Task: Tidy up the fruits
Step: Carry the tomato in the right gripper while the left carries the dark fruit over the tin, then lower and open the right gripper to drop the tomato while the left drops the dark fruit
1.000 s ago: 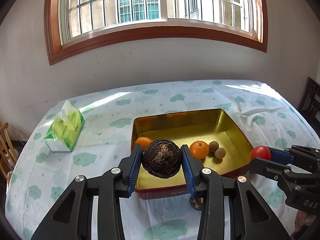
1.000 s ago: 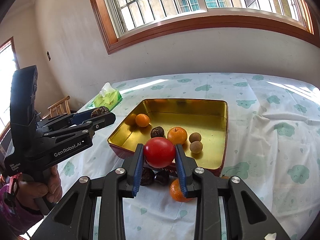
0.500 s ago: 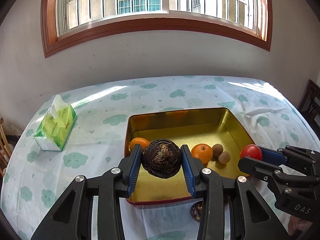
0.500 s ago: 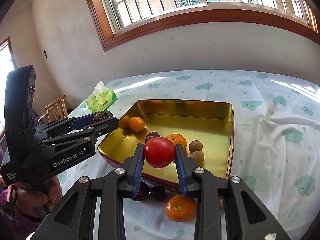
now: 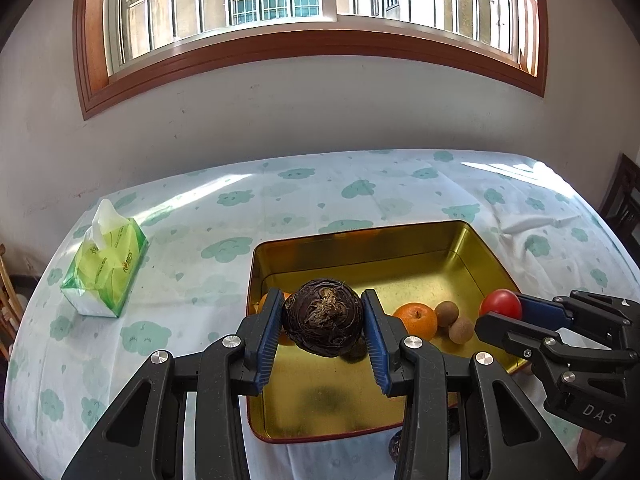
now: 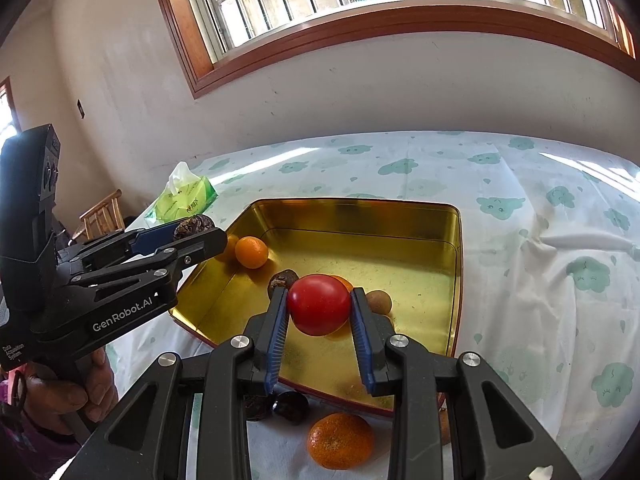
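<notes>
Fruit is gripped in both tools. Through the left wrist camera, the left gripper (image 5: pixel 323 322) has its blue pads pressed against a dark purplish-brown fruit (image 5: pixel 322 322), round, with a rough, ridged skin and a dry, tan, fibrous patch at its centre. It hangs above the near left part of the gold tin (image 5: pixel 360 252), a shallow square tray with a red outer edge that rests on the cloud-patterned tablecloth (image 5: pixel 224 220). Inside the tin lie an orange (image 5: pixel 416 320) with a small dark stem dimple and, just right of it, two small brown round fruits (image 5: pixel 454 322), touching each other. A second orange fruit (image 5: pixel 264 304) is mostly hidden behind the left finger. At the right, the right gripper (image 5: pixel 502 308) pinches a glossy red tomato (image 5: pixel 500 306) over the tin's right wall. A green tissue pack (image 5: pixel 104 268) stands well apart on the left.

Through the right wrist camera, the right gripper (image 6: pixel 318 306) clamps the tomato (image 6: pixel 318 304), smooth and evenly red, over the tin's (image 6: pixel 360 212) near side. On the tin floor sit a small orange (image 6: pixel 251 252) near the left wall, a dark wrinkled fruit (image 6: pixel 282 280) just behind the left pad, and one brown round fruit (image 6: pixel 380 300) beside the right pad. On the cloth in front of the tin lie a mandarin (image 6: pixel 340 440) with pitted skin and two dark glossy fruits (image 6: pixel 280 404). The left gripper (image 6: pixel 192 226), held by a hand (image 6: pixel 60 396), carries the dark fruit (image 6: pixel 192 225) at the tin's left corner.
</notes>
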Action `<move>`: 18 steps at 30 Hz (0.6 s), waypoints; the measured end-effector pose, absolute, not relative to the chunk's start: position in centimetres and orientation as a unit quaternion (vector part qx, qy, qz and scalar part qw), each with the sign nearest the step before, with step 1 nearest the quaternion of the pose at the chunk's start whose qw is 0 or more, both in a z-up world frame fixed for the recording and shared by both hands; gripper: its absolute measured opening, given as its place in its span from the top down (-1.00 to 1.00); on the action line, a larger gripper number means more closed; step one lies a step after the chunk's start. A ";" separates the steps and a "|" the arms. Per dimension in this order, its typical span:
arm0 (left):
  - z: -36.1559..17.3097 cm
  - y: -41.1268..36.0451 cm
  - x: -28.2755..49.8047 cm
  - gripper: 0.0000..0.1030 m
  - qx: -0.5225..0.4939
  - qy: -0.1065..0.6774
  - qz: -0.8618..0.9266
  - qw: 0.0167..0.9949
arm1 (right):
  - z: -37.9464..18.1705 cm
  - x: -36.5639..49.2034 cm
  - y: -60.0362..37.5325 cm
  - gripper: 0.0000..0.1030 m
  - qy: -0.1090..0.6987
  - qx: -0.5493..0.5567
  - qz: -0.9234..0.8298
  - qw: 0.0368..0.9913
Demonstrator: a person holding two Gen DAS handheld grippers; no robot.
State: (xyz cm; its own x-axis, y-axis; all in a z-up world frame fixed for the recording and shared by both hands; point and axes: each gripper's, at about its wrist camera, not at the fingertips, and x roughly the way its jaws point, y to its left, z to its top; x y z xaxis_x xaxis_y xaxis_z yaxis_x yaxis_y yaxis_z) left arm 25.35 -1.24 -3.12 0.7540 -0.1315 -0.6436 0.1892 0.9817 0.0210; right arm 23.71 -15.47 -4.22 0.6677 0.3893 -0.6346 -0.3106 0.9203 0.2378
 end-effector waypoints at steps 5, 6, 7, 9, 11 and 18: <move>-3.0 -1.5 26.3 0.22 0.046 0.341 -0.086 0.935 | -4.2 24.8 -15.8 0.45 0.363 0.056 0.186 0.911; -3.0 -1.5 26.5 0.22 0.047 0.342 -0.086 0.935 | -4.2 24.9 -15.9 0.45 0.364 0.056 0.185 0.911; -2.9 -1.6 26.8 0.22 0.048 0.343 -0.086 0.934 | -4.2 25.1 -16.0 0.45 0.364 0.056 0.184 0.911; -2.9 -1.7 27.2 0.22 0.050 0.344 -0.086 0.934 | -4.2 25.5 -16.1 0.45 0.364 0.057 0.183 0.911; -2.9 -1.9 27.6 0.22 0.053 0.346 -0.087 0.933 | -4.2 26.0 -16.3 0.45 0.365 0.057 0.182 0.911; -2.9 -2.5 28.9 0.22 0.067 0.353 -0.087 0.929 | -4.2 27.4 -16.6 0.45 0.367 0.059 0.179 0.911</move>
State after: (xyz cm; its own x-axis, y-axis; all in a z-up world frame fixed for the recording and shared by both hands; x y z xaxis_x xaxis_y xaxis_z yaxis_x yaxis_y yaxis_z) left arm 28.92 -2.48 -2.93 0.7353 -0.1136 -0.6682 0.2079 0.9761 0.0628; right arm 27.37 -16.61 -4.18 0.6667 0.3700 -0.6471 -0.2837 0.9287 0.2387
